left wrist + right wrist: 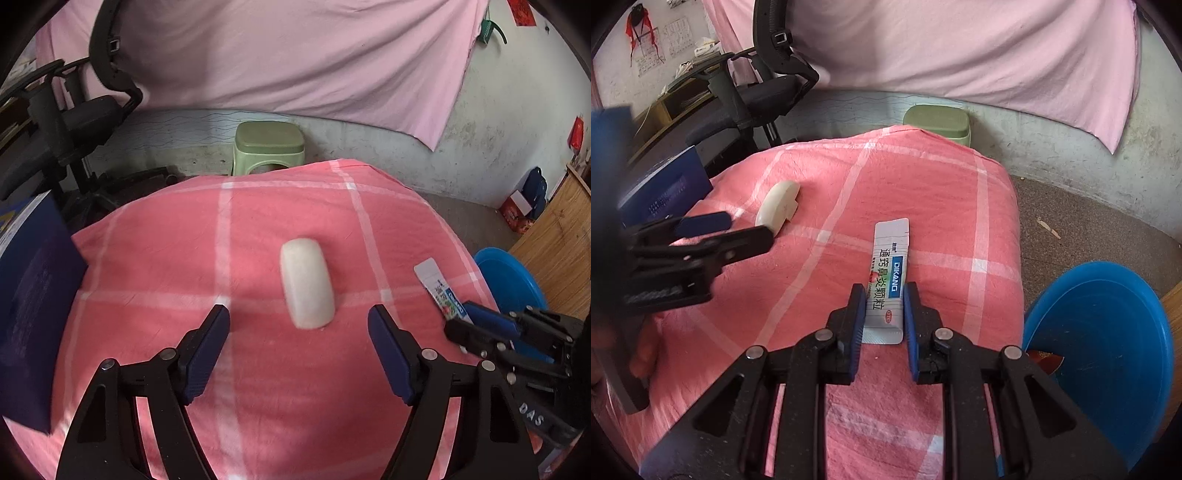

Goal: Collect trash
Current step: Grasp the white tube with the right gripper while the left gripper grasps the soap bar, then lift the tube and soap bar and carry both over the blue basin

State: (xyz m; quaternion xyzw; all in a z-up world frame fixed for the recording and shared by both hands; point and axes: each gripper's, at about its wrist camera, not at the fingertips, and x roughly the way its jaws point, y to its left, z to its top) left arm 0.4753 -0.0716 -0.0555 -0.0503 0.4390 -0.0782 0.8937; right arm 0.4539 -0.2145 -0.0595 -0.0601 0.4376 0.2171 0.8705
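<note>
My right gripper (884,306) sits narrow, both pads pressed against the edges of the white sachet (888,280) flat on the pink checked cloth (942,206); my left gripper (299,325) hangs wide, nothing between its fingers, the white plastic piece (306,282) lying just ahead (untouched); off the cloth's right edge, the blue basin (1108,332); beyond, a green stool (269,147).

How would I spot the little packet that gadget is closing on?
Find the pink checked cloth. Beside its edge nearest the blue basin lies a flat white sachet between the right gripper pads. Unlike the rounded white lump, it bears printed lettering.
</note>
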